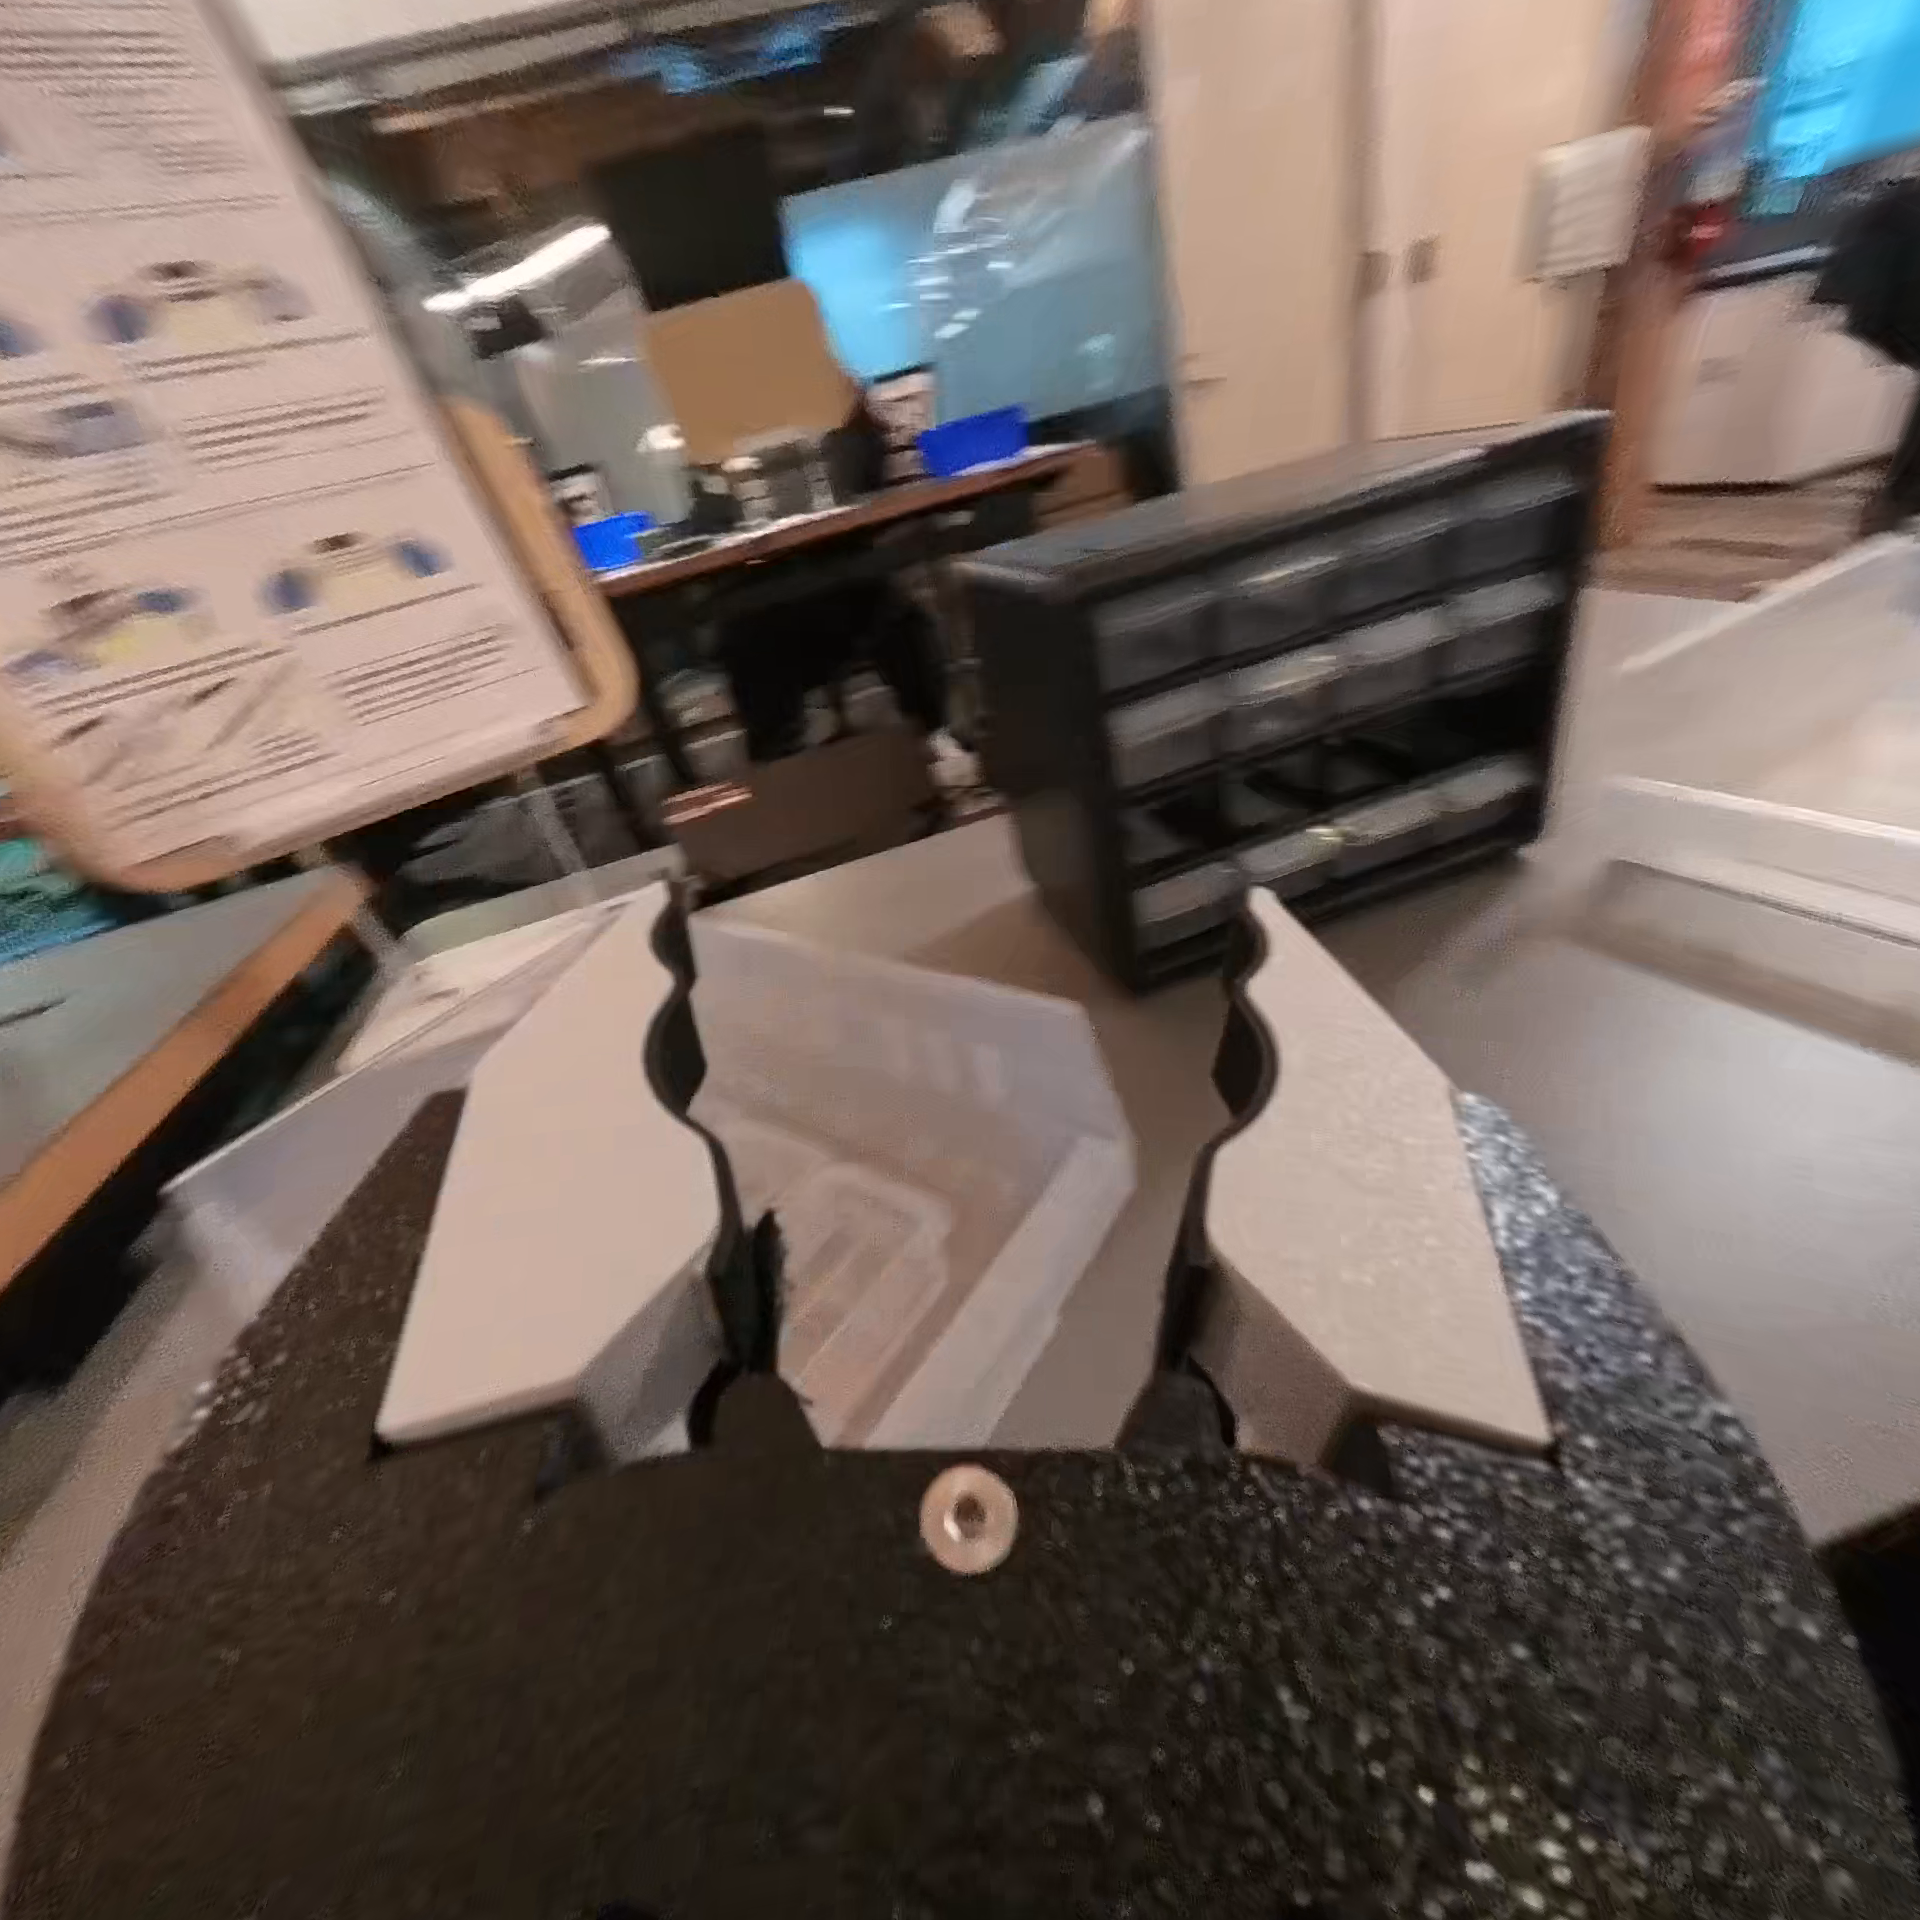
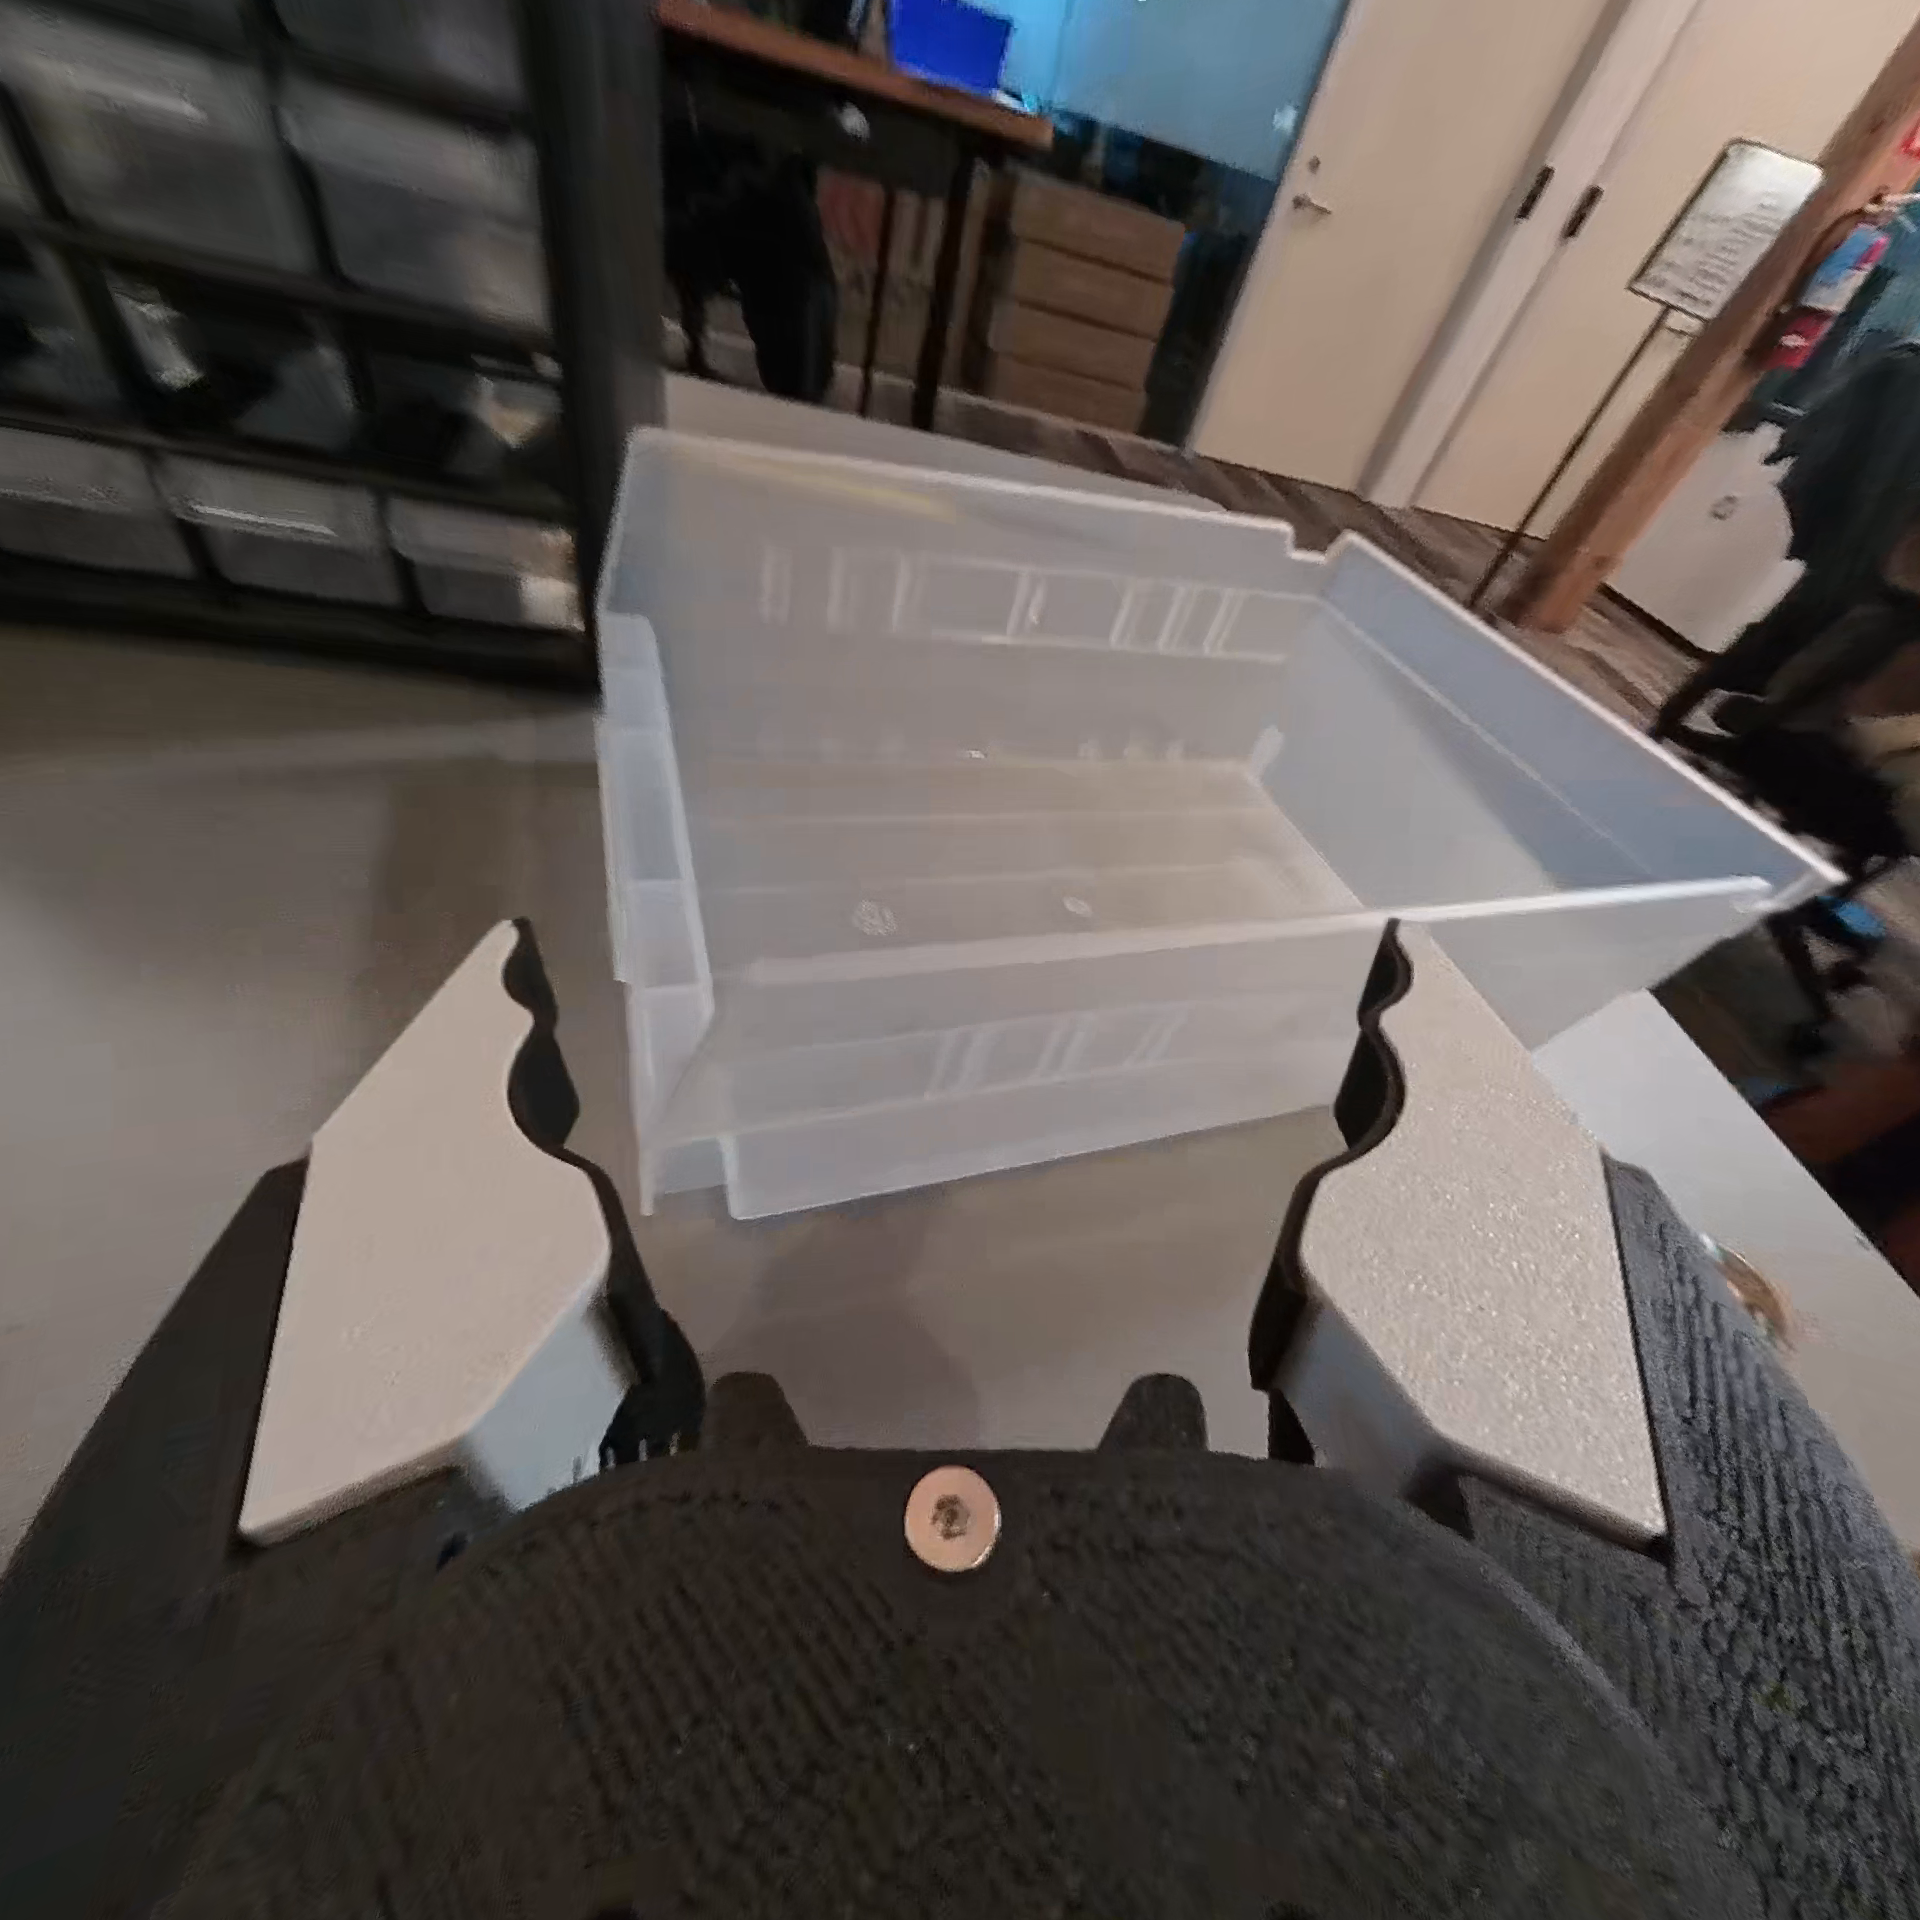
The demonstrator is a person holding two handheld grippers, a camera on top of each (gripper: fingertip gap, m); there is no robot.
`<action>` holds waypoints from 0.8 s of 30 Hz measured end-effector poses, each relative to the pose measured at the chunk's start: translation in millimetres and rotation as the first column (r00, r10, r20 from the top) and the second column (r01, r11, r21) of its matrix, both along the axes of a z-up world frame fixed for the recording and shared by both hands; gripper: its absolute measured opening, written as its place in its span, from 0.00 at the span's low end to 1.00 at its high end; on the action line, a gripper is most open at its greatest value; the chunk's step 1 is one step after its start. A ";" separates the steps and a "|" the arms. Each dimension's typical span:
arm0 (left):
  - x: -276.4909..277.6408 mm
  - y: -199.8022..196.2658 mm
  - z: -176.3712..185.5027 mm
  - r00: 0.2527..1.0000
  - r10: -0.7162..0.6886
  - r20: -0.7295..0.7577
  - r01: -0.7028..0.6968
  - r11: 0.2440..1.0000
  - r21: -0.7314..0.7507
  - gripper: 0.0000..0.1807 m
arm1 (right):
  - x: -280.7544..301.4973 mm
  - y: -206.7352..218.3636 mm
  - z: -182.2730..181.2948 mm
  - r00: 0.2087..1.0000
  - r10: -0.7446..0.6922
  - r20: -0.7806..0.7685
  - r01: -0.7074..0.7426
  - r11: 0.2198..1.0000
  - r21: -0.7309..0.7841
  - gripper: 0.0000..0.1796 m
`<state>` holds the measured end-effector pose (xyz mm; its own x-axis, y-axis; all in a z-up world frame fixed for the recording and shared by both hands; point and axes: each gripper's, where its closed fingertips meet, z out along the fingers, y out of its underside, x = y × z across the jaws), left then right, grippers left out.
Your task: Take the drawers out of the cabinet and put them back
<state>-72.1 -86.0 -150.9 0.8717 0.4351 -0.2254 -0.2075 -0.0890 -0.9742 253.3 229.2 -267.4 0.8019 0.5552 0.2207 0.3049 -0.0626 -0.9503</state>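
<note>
The black drawer cabinet stands on the grey table, ahead and to the right in the left wrist view; several slots in its third row are dark and empty. It also fills the upper left of the right wrist view. My left gripper is open over a clear plastic drawer lying on the table below its fingers. My right gripper is open and empty, just short of two clear drawers: a tilted upper drawer rests on a lower drawer.
More clear drawers lie blurred on the table right of the cabinet. A poster board leans at the left. The table's right edge is close. A cluttered desk stands behind.
</note>
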 end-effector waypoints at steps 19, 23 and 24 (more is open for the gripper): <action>-73.2 -84.4 -112.8 0.926 0.295 0.236 -0.245 0.944 -0.222 0.54 | 91.8 43.2 2.8 0.981 -0.193 -0.016 0.193 0.981 0.008 0.41; -85.4 -91.2 -110.2 0.904 0.338 0.263 -0.293 0.936 -0.197 0.45 | 86.1 51.9 -12.7 0.980 -0.182 0.080 0.185 0.982 -0.037 0.38; -90.0 -95.0 -110.0 0.896 0.359 0.260 -0.316 0.929 -0.196 0.40 | 86.6 53.5 -16.7 0.982 -0.175 0.073 0.179 0.981 -0.067 0.34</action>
